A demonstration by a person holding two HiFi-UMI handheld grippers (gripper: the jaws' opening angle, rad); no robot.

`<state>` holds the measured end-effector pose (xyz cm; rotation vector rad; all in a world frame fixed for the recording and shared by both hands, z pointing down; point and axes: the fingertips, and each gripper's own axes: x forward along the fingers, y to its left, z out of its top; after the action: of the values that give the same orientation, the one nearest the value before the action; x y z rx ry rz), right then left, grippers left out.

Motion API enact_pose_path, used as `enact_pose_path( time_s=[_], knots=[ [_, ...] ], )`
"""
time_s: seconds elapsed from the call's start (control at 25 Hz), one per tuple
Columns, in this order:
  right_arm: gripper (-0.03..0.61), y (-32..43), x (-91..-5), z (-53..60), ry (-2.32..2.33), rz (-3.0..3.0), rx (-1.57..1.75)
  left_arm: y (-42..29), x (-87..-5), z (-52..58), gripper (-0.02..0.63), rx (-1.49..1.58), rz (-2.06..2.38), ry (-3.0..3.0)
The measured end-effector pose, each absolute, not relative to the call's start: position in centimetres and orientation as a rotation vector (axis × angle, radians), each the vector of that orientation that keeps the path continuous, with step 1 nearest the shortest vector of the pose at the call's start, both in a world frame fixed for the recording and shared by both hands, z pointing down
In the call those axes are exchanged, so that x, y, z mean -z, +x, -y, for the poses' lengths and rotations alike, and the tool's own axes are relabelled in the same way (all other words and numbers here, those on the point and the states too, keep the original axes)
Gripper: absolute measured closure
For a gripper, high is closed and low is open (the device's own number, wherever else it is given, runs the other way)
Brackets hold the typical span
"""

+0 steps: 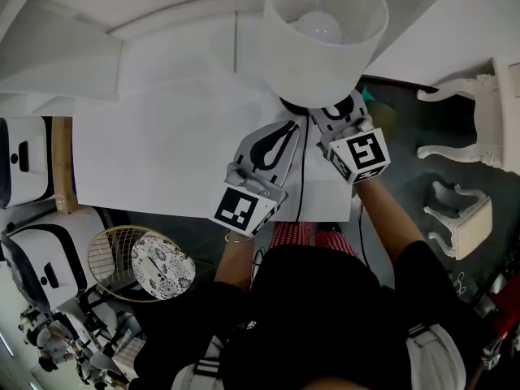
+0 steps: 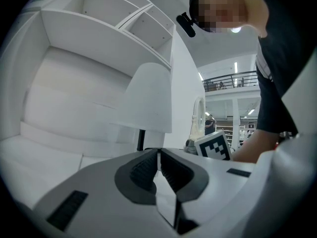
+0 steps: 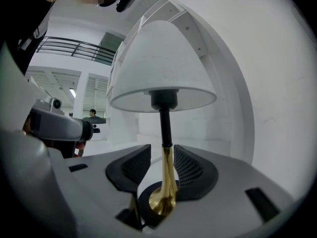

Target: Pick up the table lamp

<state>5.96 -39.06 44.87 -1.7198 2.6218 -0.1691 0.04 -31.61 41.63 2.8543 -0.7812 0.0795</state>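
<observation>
As I look down through the head view, the table lamp (image 1: 325, 35) stands upright toward the right side of the white desk (image 1: 162, 136). Its white shade opens up at me, with the bulb (image 1: 318, 27) showing inside. A thin black cable (image 1: 302, 169) runs from under the shade toward the desk's near edge.

My right tool (image 1: 340, 114) reaches in level beneath the shade. In the right gripper view, the right tool (image 3: 162, 155) has its jaws standing wide apart. The lamp's slim stem (image 3: 166, 128), black above and brass below, rises between them. A little gap shows on each side, so the ribbed pads (image 3: 136, 167) are not pressing on it. The brass foot flares onto a round black base (image 3: 146, 207) just in front of the jaws.

My left tool (image 1: 280, 132) lies beside the right one, pointing at the lamp from the left. In the left gripper view, the left tool (image 2: 159, 155) has its jaws closed together with nothing between them. The shade and dark stem stand just beyond the tips, slightly left.
</observation>
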Motion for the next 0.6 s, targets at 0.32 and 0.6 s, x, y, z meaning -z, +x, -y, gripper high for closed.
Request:
enact_pose_path(
  time_s=[0.32, 0.6],
  knots=[
    [0.436, 5.8, -45.5, 40.4, -1.737, -2.64, 0.164, -0.3, -41.4, 32.5, 0.6, -0.066, 0.788, 2.852],
    [0.436, 6.0, -46.0, 41.6, -1.756, -2.61, 0.213, -1.2, -41.5, 33.2, 0.6, -0.077, 0.806, 2.845]
  ],
)
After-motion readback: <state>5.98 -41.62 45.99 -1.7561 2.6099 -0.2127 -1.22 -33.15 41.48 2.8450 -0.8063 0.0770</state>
